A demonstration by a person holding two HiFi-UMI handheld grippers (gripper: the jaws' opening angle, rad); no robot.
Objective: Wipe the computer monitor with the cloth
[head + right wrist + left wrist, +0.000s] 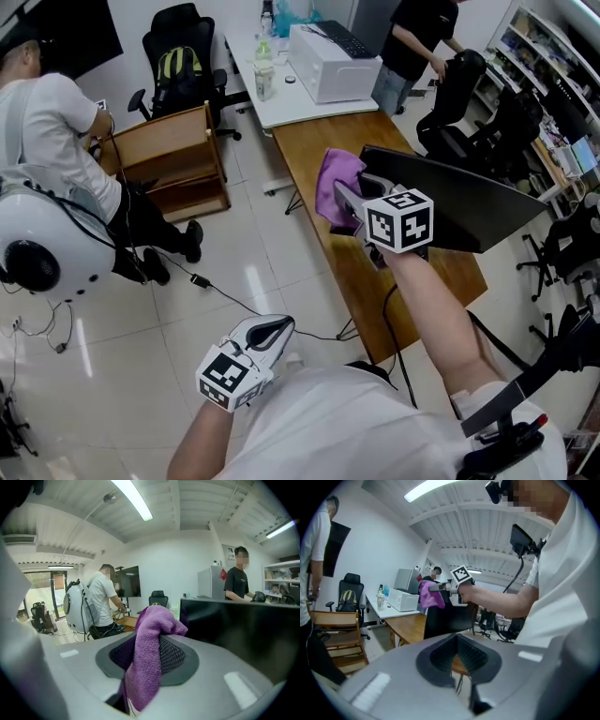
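Fingers (pixel 174 657) of my right gripper (pixel 345 204) pinch the purple cloth (pixel 335 180) at one end of the monitor (pixel 469 211) over the desk (pixel 309 141), perhaps touching it, while my left gripper (pixel 272 330) hangs low by my body, jaws together, empty.

An open-plan office: a long wooden desk (pixel 314 155) carries a black monitor (pixel 459 202), and a white desk (pixel 281 108) holds a boxy white machine (pixel 333 61). Black swivel chairs (pixel 183 52) stand on the pale tiled floor (pixel 253 272). Crowded shelves (pixel 544 56) line one wall under ceiling strip lights (pixel 133 498).
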